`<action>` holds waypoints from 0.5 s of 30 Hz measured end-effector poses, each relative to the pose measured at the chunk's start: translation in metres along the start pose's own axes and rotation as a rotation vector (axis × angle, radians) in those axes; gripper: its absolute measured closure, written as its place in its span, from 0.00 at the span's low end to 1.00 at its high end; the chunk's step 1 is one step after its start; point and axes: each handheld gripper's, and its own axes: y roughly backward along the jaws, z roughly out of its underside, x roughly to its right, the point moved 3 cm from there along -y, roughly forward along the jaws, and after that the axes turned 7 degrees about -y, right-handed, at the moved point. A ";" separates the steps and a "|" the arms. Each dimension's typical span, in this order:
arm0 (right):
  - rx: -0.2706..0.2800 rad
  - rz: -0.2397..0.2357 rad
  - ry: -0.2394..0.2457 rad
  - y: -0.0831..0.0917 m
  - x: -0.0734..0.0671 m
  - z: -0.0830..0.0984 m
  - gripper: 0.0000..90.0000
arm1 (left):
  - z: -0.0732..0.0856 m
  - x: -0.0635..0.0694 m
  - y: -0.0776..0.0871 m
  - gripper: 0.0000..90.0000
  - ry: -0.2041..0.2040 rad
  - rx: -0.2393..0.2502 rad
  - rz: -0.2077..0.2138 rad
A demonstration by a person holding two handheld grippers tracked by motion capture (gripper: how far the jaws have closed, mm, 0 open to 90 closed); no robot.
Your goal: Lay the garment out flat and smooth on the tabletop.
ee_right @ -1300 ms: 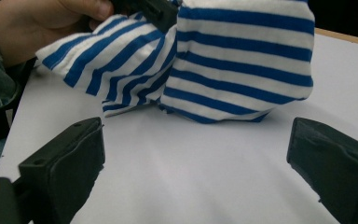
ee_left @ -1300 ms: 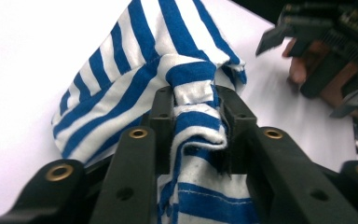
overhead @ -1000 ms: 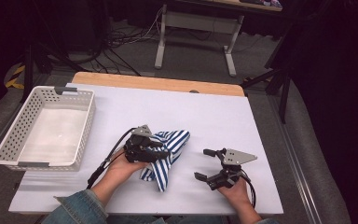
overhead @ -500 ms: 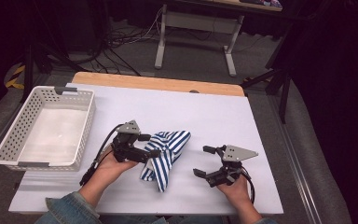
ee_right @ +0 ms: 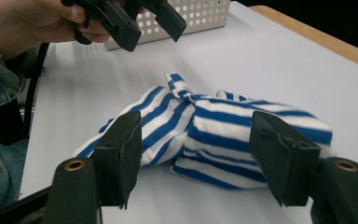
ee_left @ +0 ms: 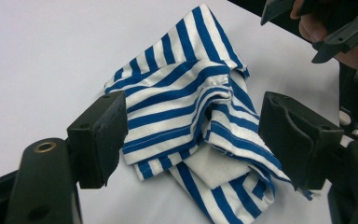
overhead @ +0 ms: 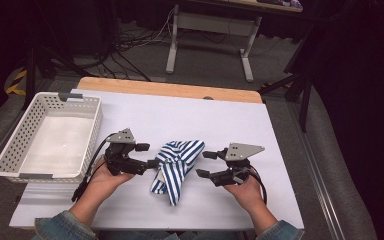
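1. The left gripper (overhead: 148,155) has just been opening; its jaws stand apart, nothing between them.
2. The right gripper (overhead: 205,164) has been closing but holds nothing.
3. The crumpled blue-and-white striped cloth (overhead: 176,160) lies between both grippers, probably so that each can take one side.

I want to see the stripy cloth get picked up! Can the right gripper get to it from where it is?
Probably yes. The right gripper sits just beside the stripy cloth with its jaws open and pointed at it, and only bare table lies between them. The left gripper is at the cloth's other side, not in the way.
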 end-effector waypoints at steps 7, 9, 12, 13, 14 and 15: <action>-0.077 -0.035 0.058 -0.021 0.001 -0.025 0.43 | 0.004 -0.003 0.006 0.28 0.005 -0.002 0.002; -0.096 -0.036 0.070 -0.025 0.001 -0.028 0.43 | 0.006 -0.003 0.006 0.29 0.005 -0.011 0.003; -0.125 -0.047 0.087 -0.034 0.002 -0.033 0.43 | 0.007 -0.002 0.006 0.29 0.002 -0.023 0.006; -0.133 -0.050 0.092 -0.036 0.003 -0.035 0.44 | 0.008 -0.002 0.005 0.30 -0.001 -0.027 0.009; -0.145 -0.055 0.096 -0.040 0.003 -0.036 0.43 | 0.008 -0.001 0.005 0.30 -0.001 -0.030 0.008; -0.155 -0.062 0.089 -0.043 0.004 -0.036 0.43 | 0.009 -0.001 0.005 0.30 -0.003 -0.035 0.007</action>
